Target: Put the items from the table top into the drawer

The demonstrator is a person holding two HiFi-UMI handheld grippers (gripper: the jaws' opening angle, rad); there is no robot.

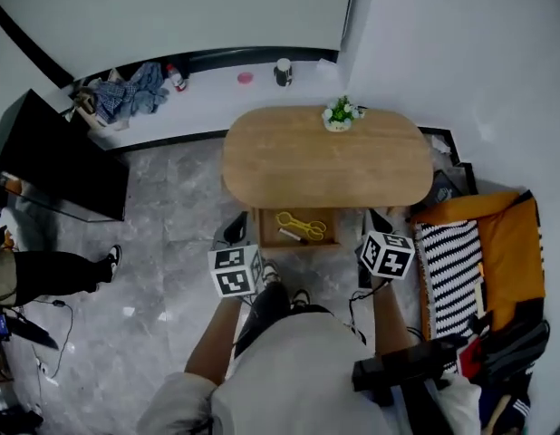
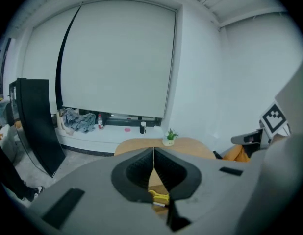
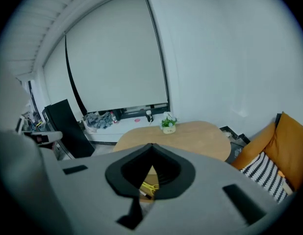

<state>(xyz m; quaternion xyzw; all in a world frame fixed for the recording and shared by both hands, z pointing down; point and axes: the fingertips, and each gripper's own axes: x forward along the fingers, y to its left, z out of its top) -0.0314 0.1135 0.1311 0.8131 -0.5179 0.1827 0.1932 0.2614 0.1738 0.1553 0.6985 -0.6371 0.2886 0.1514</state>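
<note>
An oval wooden table carries only a small potted plant near its far edge. Under the table's near edge a drawer stands pulled out, with yellow scissors and a dark pen lying in it. My left gripper hangs in front of the drawer's left corner, and my right gripper hangs by its right corner. Both are raised and apart from the drawer. In the left gripper view the gripper is shut and empty. The right gripper is likewise shut on nothing. The scissors show below the jaws.
A black panel leans at the left, and a person's leg stands near it. An orange cushion with a striped cloth lies at the right. The back ledge holds crumpled clothes and a dark cup.
</note>
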